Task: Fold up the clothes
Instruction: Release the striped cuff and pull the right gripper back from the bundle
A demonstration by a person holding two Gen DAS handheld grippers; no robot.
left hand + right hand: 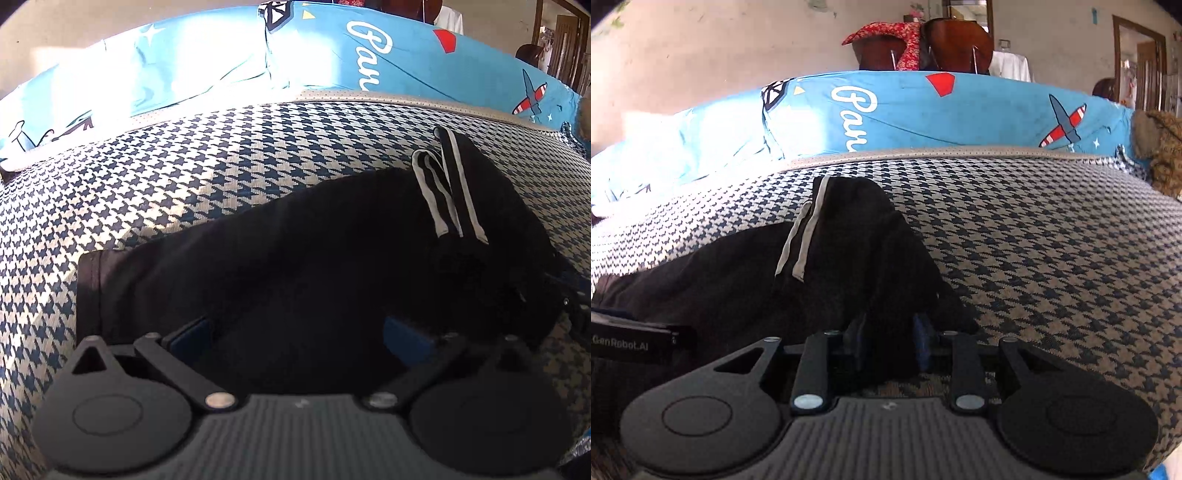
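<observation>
Handling the black garment (295,266) on the houndstooth mattress (221,155), we expect limp, light cloth; take hold at the hems. Left gripper (299,332) jaws spread wide over its near edge; right gripper (888,343) clenched on its bunched end beside the white stripes (798,243).

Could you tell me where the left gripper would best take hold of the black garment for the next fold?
I would grip the hemmed end of the black garment, coming in from the near edge. That end lies flat on the houndstooth cover with a straight stitched hem, while the striped end is bunched. The left gripper stands open; the right gripper looks shut on the bunched part.
</observation>
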